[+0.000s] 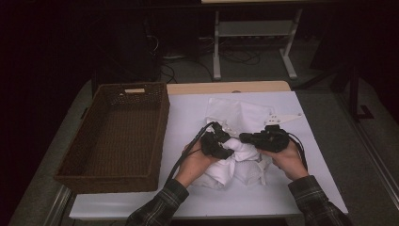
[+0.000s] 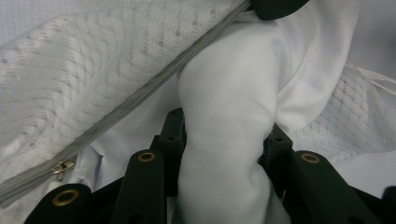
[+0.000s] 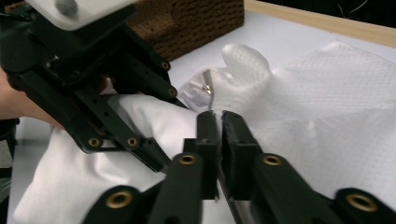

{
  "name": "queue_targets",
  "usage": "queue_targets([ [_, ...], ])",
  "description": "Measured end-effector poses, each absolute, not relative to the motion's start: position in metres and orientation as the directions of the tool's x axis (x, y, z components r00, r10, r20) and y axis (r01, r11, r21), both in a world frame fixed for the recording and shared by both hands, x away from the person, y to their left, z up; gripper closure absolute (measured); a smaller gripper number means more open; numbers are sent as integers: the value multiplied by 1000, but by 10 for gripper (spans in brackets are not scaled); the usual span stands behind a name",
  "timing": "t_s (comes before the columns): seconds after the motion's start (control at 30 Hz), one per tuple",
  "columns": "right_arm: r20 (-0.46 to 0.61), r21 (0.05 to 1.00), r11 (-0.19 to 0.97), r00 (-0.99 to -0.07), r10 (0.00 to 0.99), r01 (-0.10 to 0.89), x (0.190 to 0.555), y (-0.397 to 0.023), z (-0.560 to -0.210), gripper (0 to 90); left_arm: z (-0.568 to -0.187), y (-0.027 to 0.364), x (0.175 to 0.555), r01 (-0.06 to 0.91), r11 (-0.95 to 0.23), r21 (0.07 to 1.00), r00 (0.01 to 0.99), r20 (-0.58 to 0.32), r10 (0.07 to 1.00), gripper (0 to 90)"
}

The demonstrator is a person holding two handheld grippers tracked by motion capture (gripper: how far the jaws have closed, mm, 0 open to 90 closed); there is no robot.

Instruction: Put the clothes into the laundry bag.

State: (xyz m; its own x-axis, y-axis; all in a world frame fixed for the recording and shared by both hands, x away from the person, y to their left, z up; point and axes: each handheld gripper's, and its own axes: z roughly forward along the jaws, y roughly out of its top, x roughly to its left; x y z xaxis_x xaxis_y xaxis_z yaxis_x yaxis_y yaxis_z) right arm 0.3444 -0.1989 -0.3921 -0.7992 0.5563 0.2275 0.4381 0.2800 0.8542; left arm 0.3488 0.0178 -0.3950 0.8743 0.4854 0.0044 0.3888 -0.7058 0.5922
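Left gripper (image 2: 224, 154) grasped a thick fold of the white garment (image 1: 235, 155), jaws on either side of it, close beside the grey zipper (image 2: 140, 98). Right gripper (image 3: 218, 140) was clenched, jaws nearly touching on a thin edge of the mesh layer. Garment lay bunched mid-table (image 1: 310, 188), just right of the wicker basket (image 1: 113, 136); bare table surface lay along the near and right edges.
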Motion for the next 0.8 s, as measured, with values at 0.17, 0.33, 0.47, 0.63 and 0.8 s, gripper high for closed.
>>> queue_targets([
  [0.17, 223, 851, 277, -784, 579, 447, 341, -210, -394, 656, -396, 18, 349, 391, -703, 595, 874, 0, 486, 611],
  [0.33, 228, 852, 251, -758, 611, 459, 334, -230, -393, 597, -396, 18, 349, 386, -707, 592, 876, 4, 482, 613],
  [0.47, 233, 848, 246, -747, 623, 470, 323, -246, -394, 595, -397, 18, 349, 385, -710, 590, 878, 4, 479, 616],
  [0.63, 230, 826, 268, -731, 642, 495, 310, -258, -405, 613, -398, 17, 349, 381, -715, 587, 879, 10, 476, 620],
  [0.8, 243, 832, 244, -723, 647, 498, 309, -264, -410, 649, -398, 16, 349, 377, -721, 582, 881, 14, 472, 627],
])
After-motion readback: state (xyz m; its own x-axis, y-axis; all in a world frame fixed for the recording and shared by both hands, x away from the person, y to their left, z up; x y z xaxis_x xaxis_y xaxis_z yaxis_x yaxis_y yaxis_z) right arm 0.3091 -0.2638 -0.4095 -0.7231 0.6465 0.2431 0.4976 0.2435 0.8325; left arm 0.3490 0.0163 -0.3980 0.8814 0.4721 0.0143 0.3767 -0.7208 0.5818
